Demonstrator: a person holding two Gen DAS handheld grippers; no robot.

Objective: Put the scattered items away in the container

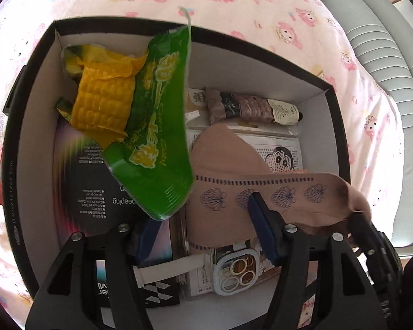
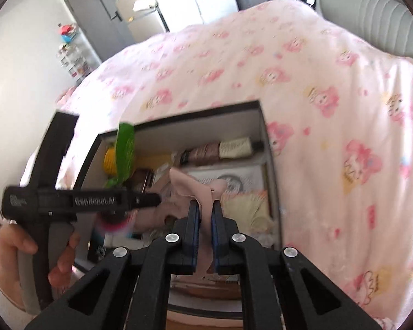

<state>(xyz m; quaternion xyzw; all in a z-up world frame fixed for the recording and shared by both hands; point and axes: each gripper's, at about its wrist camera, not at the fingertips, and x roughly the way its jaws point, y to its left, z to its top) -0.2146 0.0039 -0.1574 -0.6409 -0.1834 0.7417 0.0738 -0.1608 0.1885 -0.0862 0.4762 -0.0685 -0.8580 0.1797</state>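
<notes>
Setting: pink cartoon-print bedspread [image 2: 303, 88] covering a bed, with a grey padded headboard [image 2: 371, 13] at the far right and a grey door in the background, so a bedroom.
Container: one black box [image 1: 333, 126] with a white inside, sitting on the bed; its black lid [image 2: 59, 143] looks to be propped against its left side.
Step in hand: I'd say it's the drop-off. Both claws are over the open box and the stuff is going in.
Right claw [image 2: 205, 214]: pinched tight on a beige stocking [image 1: 283, 192] with a blue embroidered band. The fabric runs up between the pads and drapes down into the box.
Left claw [image 1: 203, 236]: jaws standing wide, nothing pressed between the pads. The green corn packet [image 1: 154, 126] hangs just ahead of it over the box, slightly blurred, so my guess is it's dropping in.
Next move: probably lower the stocking so it clears the rim, then let go. It's floppy, so a trailing end could snag over the wall.
Count in box: one corn packet, one stocking, one crumpled brownish tube [image 1: 253, 107], one phone case [image 1: 235, 269] with camera rings, one cartoon-face card [image 1: 282, 159], one dark printed flat box [image 1: 96, 192]. Some more flat packs sit underneath, but I can't count those.
Left outside: I can't see any loose items on the visible bedspread.
</notes>
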